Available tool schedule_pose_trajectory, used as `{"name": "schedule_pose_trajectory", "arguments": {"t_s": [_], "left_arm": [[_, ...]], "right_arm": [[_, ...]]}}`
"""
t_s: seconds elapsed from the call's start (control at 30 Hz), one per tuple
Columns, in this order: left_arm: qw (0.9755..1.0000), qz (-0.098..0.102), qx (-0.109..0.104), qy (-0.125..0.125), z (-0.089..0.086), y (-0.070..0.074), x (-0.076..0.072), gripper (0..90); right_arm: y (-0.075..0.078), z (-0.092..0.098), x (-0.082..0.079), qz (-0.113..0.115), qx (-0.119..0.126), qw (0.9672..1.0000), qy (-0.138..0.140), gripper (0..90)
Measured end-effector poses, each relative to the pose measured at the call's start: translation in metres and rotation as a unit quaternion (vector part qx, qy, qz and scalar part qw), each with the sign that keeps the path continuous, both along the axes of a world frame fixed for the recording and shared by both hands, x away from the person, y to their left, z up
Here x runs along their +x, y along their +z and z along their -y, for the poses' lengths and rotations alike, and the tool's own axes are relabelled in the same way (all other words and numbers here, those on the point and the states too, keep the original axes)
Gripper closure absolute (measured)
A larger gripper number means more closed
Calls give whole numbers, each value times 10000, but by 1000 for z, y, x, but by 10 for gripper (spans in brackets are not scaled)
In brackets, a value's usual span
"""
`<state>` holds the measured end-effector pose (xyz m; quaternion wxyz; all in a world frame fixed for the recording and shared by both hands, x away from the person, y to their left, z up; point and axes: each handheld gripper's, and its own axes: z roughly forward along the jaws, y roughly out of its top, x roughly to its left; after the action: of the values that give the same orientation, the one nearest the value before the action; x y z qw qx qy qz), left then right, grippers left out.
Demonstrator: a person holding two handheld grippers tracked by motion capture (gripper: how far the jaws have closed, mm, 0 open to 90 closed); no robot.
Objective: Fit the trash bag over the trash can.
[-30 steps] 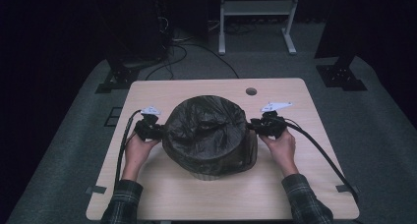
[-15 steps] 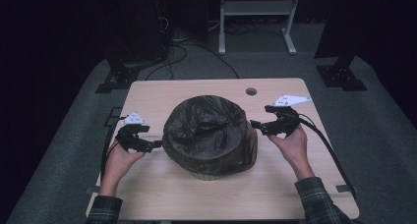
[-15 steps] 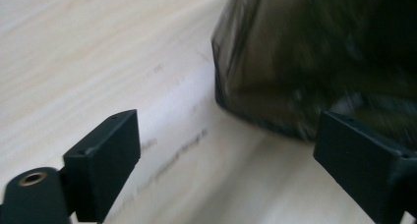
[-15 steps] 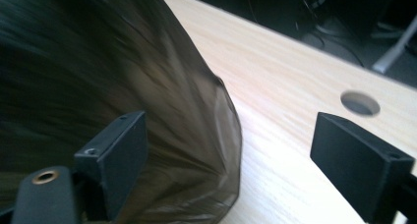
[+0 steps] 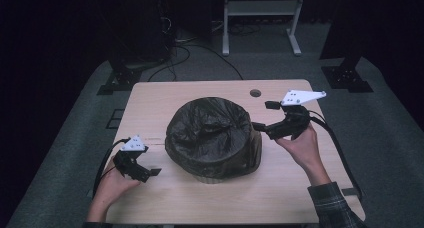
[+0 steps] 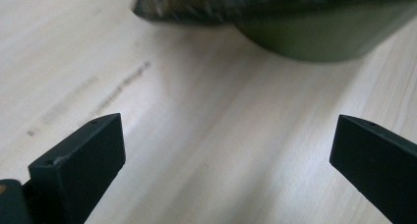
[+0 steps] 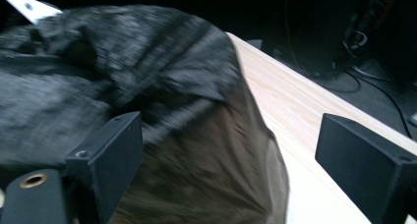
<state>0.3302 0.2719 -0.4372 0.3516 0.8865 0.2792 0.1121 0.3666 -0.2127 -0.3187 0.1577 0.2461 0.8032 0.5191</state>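
The black bag (image 5: 212, 133) already lines the bin (image 5: 220, 174); both the left gripper (image 5: 148, 171) and right gripper (image 5: 264, 115) have just been opening, empty, clear of it.

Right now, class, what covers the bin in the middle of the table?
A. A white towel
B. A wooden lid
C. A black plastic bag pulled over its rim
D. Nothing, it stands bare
C: the high view shows a crinkled black bag stretched over the bin's top and hanging down its sides; the left gripper view shows the bag's edge above the bin's bare green base.
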Motion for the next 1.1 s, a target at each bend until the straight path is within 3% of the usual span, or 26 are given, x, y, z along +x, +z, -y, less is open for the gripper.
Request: {"name": "schedule_pose_trajectory", "arguments": {"t_s": [0.27,0.57,0.67,0.87,1.1], "left_arm": [[9998,75,142,-137,2,-17,-14,0],[9993,-76,186,-320,6,-39,-20,0],[9992,-68,184,-337,7,-40,-22,0],[9992,142,-132,-343,4,-46,-26,0],[9991,141,-135,-378,4,-46,-27,0]], "right_arm": [[20,-20,-12,42,-157,9989,444,93],[33,-45,-14,77,-502,9949,870,93],[36,-56,-14,109,-717,9926,974,93],[35,-75,-9,-54,-1079,9867,1216,93],[30,-93,-1,-229,-1431,9799,1369,94]]}}
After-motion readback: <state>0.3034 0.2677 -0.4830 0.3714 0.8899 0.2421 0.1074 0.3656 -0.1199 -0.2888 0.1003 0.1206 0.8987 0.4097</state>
